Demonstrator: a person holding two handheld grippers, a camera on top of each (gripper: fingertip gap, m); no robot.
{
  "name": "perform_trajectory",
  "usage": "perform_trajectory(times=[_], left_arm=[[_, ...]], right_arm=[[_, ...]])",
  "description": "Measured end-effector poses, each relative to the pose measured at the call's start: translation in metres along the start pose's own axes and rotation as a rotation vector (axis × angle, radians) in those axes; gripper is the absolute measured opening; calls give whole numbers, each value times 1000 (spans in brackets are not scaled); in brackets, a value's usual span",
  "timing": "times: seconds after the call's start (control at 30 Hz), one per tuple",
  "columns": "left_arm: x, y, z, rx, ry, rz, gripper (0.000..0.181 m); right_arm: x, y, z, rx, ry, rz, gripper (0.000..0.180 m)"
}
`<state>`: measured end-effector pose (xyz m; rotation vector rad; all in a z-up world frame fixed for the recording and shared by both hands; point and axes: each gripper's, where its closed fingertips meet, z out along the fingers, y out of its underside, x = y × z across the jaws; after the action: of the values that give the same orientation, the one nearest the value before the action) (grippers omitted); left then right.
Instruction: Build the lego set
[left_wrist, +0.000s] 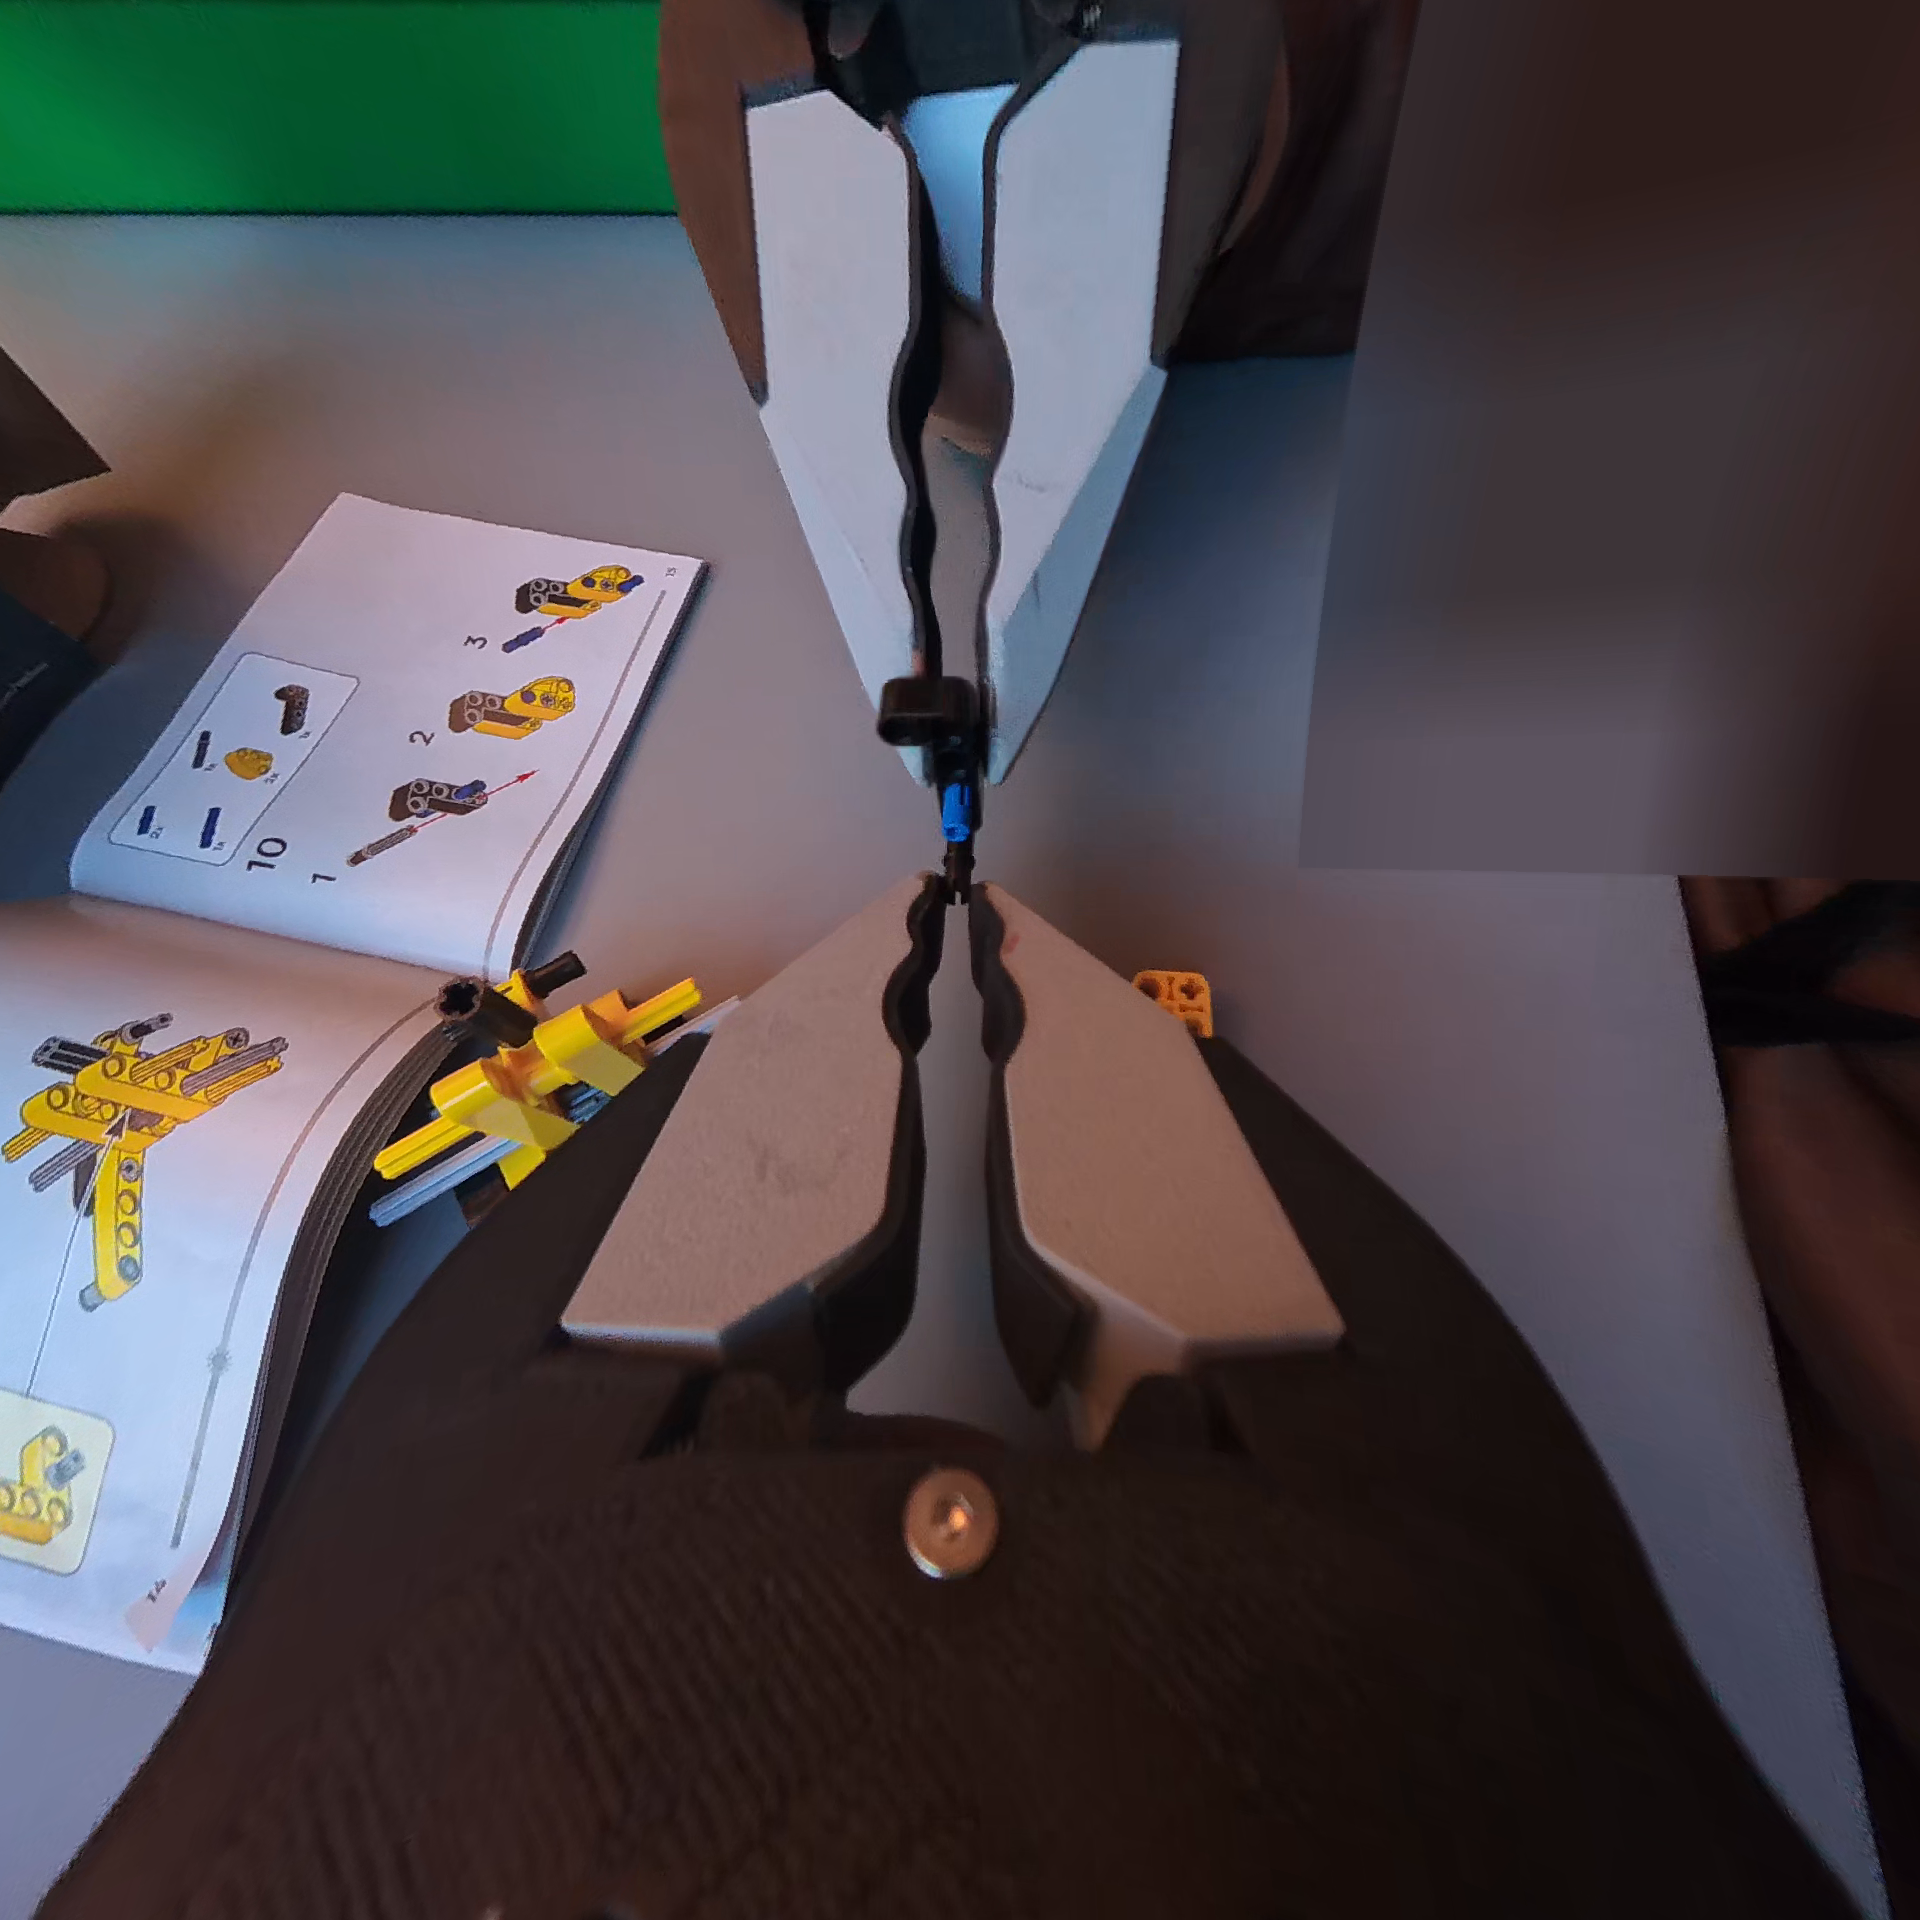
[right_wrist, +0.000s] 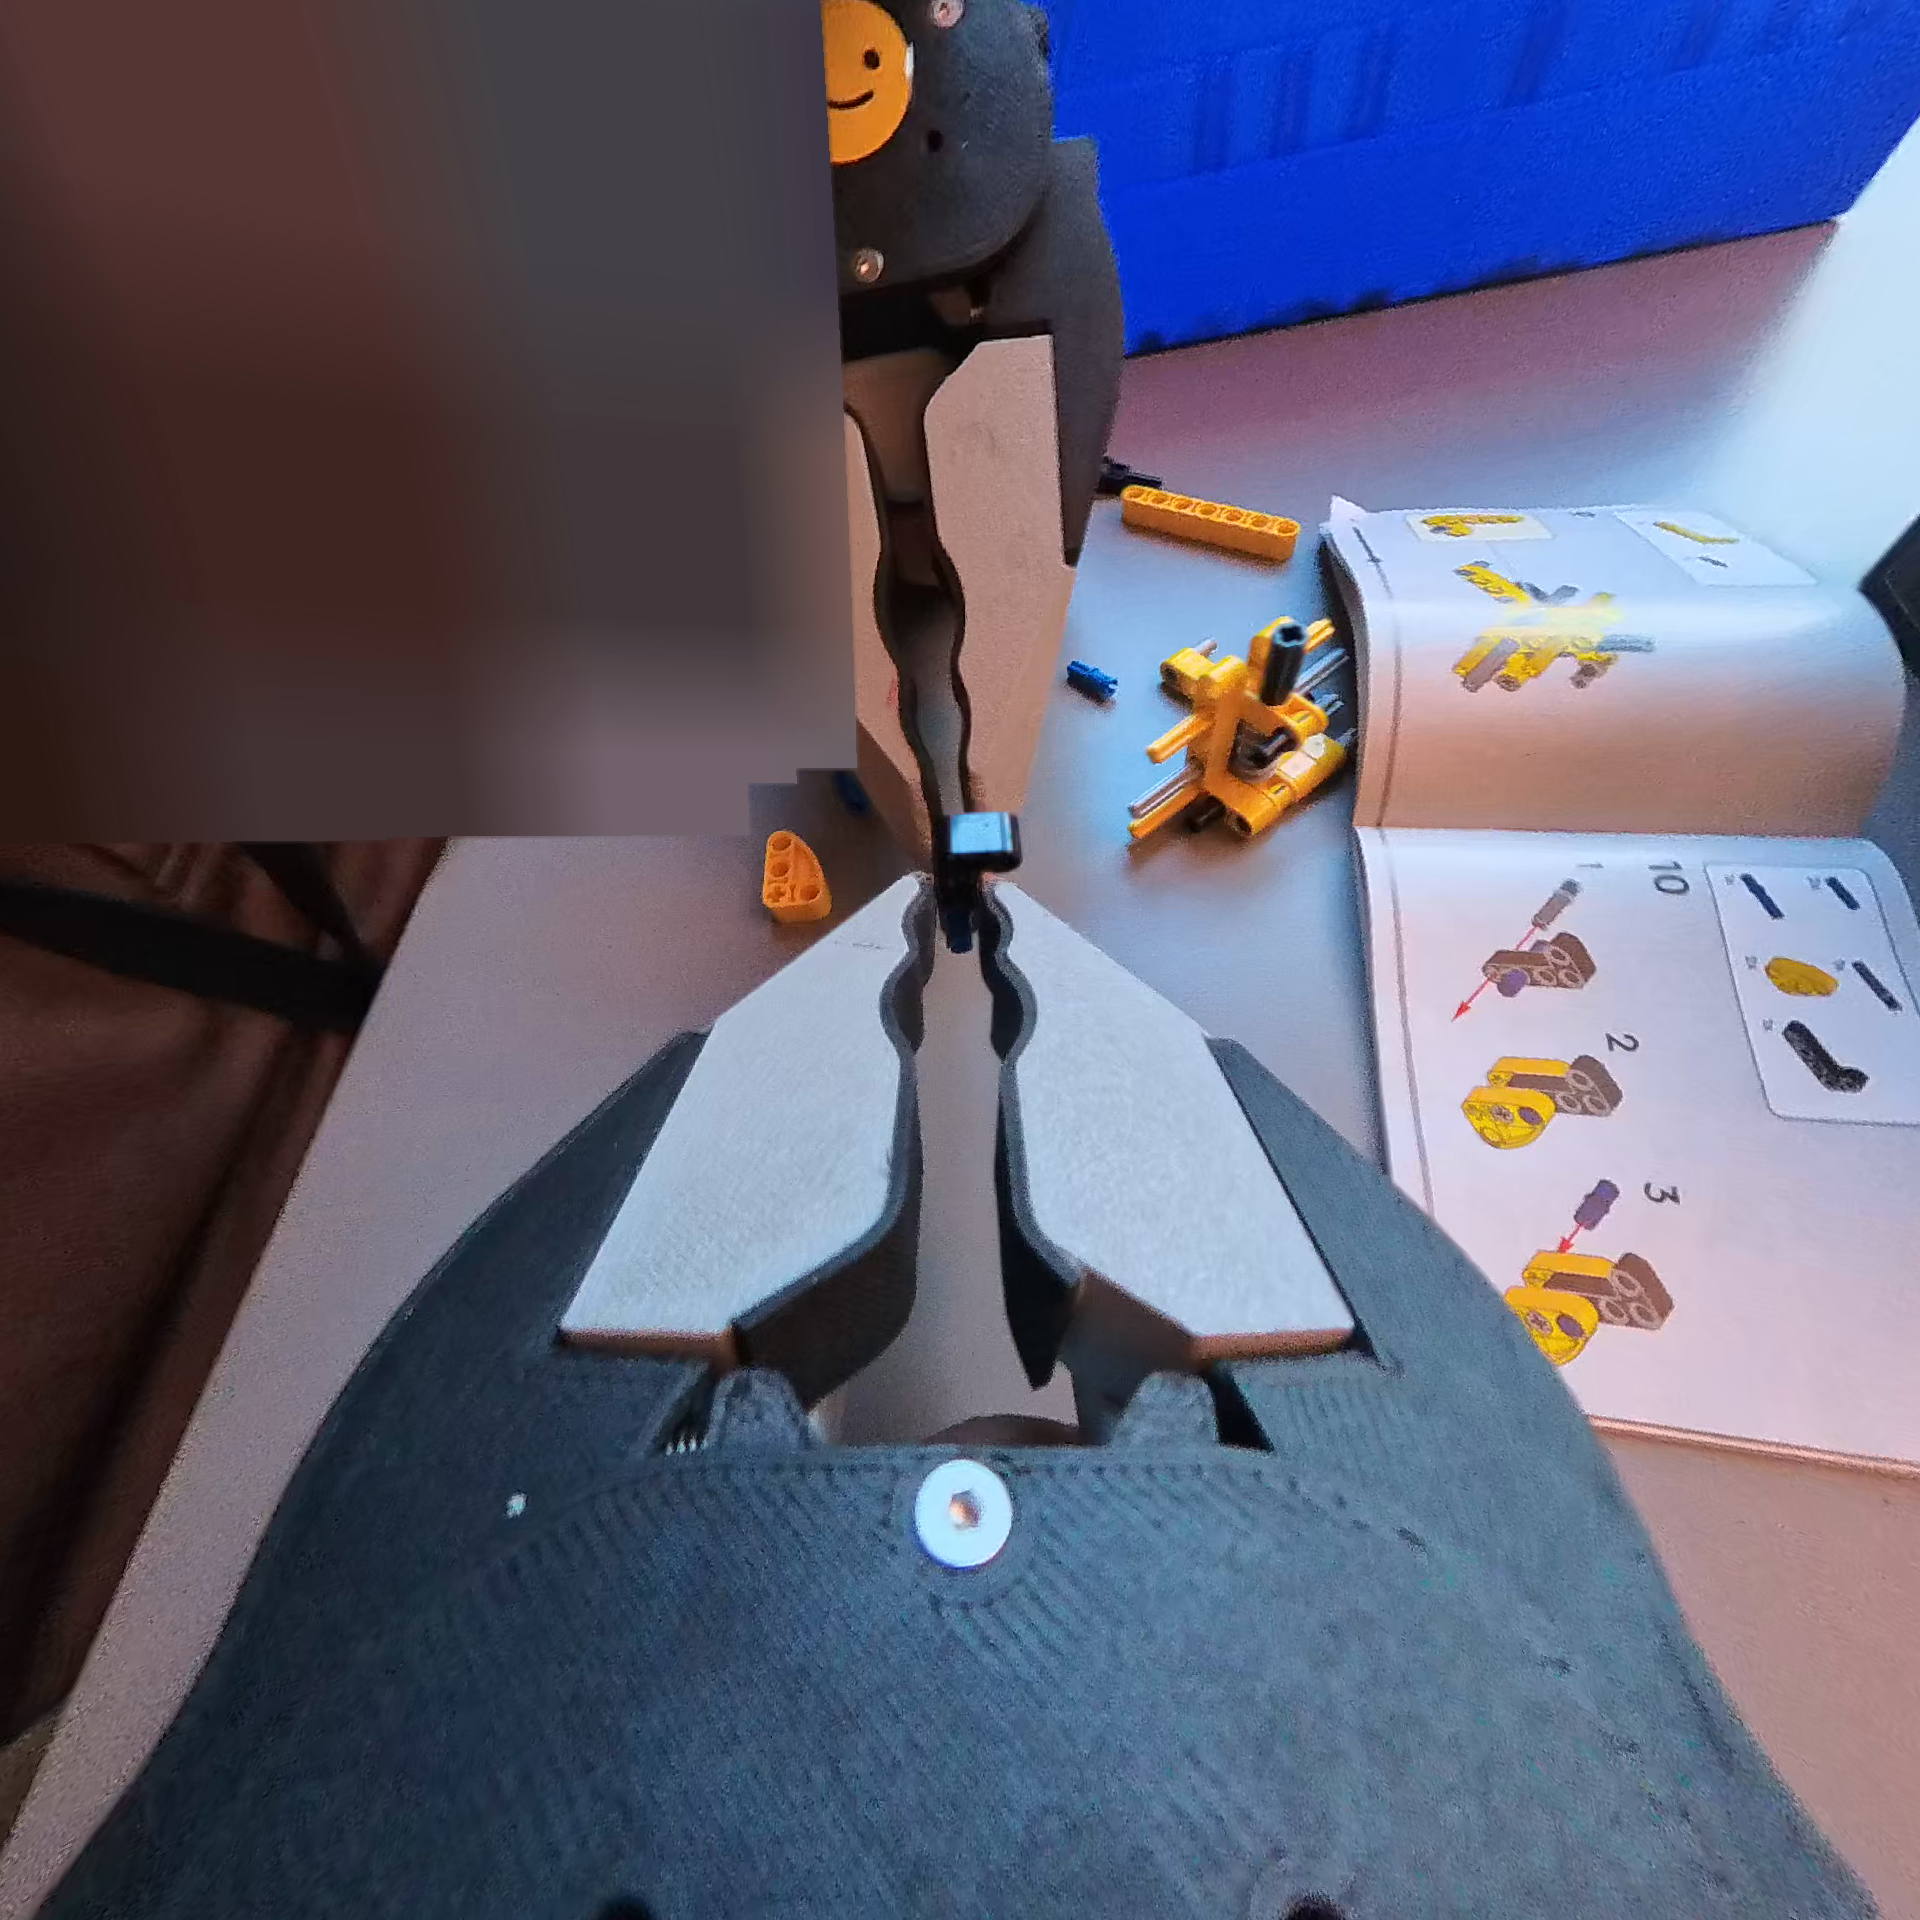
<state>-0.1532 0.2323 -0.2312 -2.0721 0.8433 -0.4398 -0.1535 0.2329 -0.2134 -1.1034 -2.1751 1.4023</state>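
The two grippers meet tip to tip above the grey table (left_wrist: 312, 343). My right gripper (right_wrist: 961, 920) is shut on a small black beam (right_wrist: 979, 840) with a blue pin (right_wrist: 958, 932) in it. In the left wrist view it comes down from the top (left_wrist: 951, 764), with the beam (left_wrist: 923, 712) and blue pin (left_wrist: 956, 810) at its tips. My left gripper (left_wrist: 956, 891) is shut on the end of a thin black axle (left_wrist: 956, 864) that lines up with the blue pin. One left finger (right_wrist: 1003, 603) shows above the beam in the right wrist view.
An open instruction booklet (left_wrist: 395, 707) (right_wrist: 1662, 1091) lies beside a yellow part-built model (left_wrist: 540, 1081) (right_wrist: 1242, 727). Loose pieces: a small yellow curved piece (right_wrist: 795, 878) (left_wrist: 1179, 997), a long yellow beam (right_wrist: 1210, 520), a blue pin (right_wrist: 1091, 681). A blue box (right_wrist: 1455, 156) stands behind. The table edge (left_wrist: 1714, 1195) is close. Less than 4 cm separates the two grippers' tips.
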Motion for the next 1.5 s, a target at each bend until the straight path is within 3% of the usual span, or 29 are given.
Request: perform_trajectory(times=[0.13, 0.43, 1.5], left_arm=[[1, 3, 1, -22, -5, 10, 1], [-1, 3, 0, -15, -2, -6, 1], [5, -11, -8, 91, 138, -236, 1]], right_arm=[[0, 4, 4, -41, 50, -90, 4], [0, 3, 3, -33, 45, -77, 4], [-1, -4, -5, 41, -107, 164, 4]])
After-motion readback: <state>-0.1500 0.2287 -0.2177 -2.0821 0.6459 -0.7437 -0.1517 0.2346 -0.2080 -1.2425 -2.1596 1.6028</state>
